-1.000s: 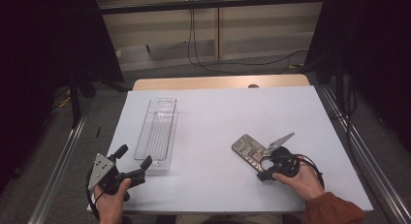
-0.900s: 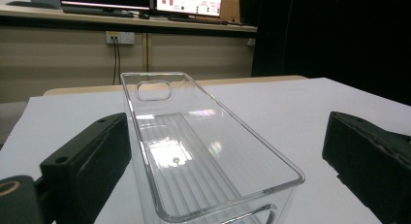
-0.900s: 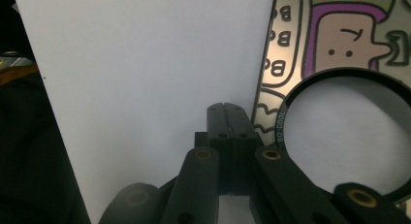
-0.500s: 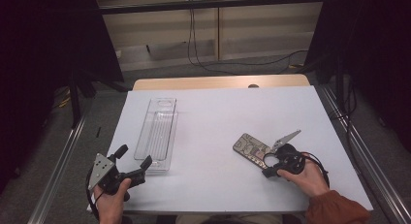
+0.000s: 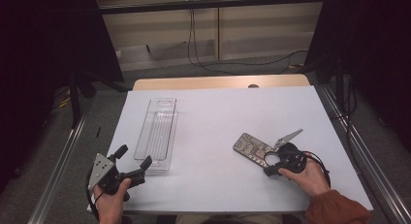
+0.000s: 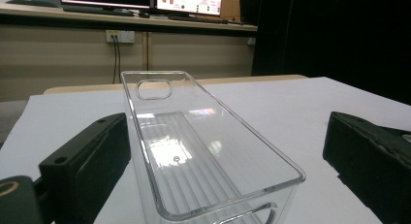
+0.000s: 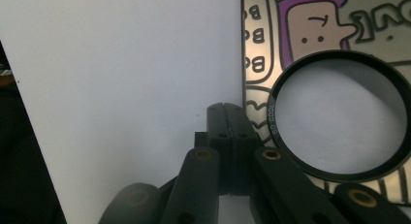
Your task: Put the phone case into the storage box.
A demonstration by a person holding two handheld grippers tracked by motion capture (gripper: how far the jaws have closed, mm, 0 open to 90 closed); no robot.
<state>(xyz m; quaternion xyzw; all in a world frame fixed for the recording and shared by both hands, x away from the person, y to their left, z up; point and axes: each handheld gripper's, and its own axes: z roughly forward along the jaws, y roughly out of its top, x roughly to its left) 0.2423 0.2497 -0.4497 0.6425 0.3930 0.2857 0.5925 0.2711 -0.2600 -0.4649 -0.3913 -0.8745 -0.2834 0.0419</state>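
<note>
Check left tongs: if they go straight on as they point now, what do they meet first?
Likely the clear plastic tray: its near end sits between the open left tongs, so the jaws would probably pass either side of it. Depth is unclear.

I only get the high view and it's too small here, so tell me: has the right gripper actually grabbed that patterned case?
Observer: No. The right gripper view shows the right gripper with its jaws shut on nothing, beside the black ring on the case.
Operator: And the left gripper?
Observer: Its own view shows the left gripper open, aimed along the clear tray from its near end.
</note>
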